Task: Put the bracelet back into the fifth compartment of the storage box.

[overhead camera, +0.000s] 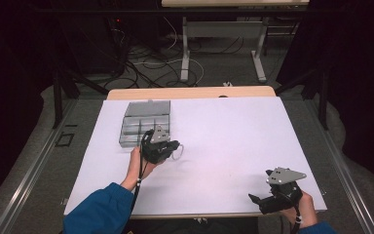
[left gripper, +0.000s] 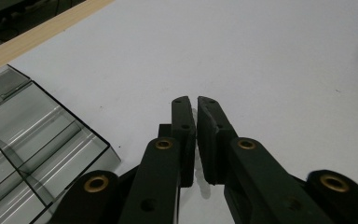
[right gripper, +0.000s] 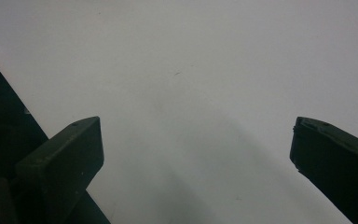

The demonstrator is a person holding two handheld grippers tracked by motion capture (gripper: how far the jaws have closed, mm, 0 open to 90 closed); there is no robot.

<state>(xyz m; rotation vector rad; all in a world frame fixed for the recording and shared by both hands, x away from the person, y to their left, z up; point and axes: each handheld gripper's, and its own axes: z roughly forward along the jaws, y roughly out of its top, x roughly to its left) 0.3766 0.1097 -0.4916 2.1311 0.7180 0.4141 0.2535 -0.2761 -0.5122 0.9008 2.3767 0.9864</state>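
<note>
White surface: a white sheet covers the tabletop [overhead camera: 233, 131], and a strip of pale wooden edge [overhead camera: 190, 92] shows along its far side.
Clear box: a see-through plastic organiser box with dividers [overhead camera: 143, 119] lies flat on the far left part of the sheet. In the left gripper view its compartments [left gripper: 37, 140] are at the lower left, just beside the jaws.
Left gripper: the black two-jaw left gripper [overhead camera: 177, 146] sits just in front of the box's near right corner, tips pointing to the right across the sheet.
Left jaws: brought together [left gripper: 196, 99], with only a thin slit between the pads.
Held piece: a small clear, glassy piece [left gripper: 195, 140] is pinched in that slit. In the high view it shows as a pale loop [overhead camera: 177, 154] at the jaw tips, low over the sheet. What it is cannot be made out.
Left hand: the hand [overhead camera: 137, 163] grips the tool from behind, and a blue sleeve [overhead camera: 97, 209] comes in from the bottom edge.
Right gripper: the black right gripper [overhead camera: 254, 201], with a grey three-cornered plate [overhead camera: 285, 175] on top, is near the front right corner of the sheet, well apart from the box.
Right jaws: spread wide [right gripper: 196, 126], with bare white sheet between them and nothing held.
Right hand: the hand [overhead camera: 302, 207] holds the tool at the table's near edge.
</note>
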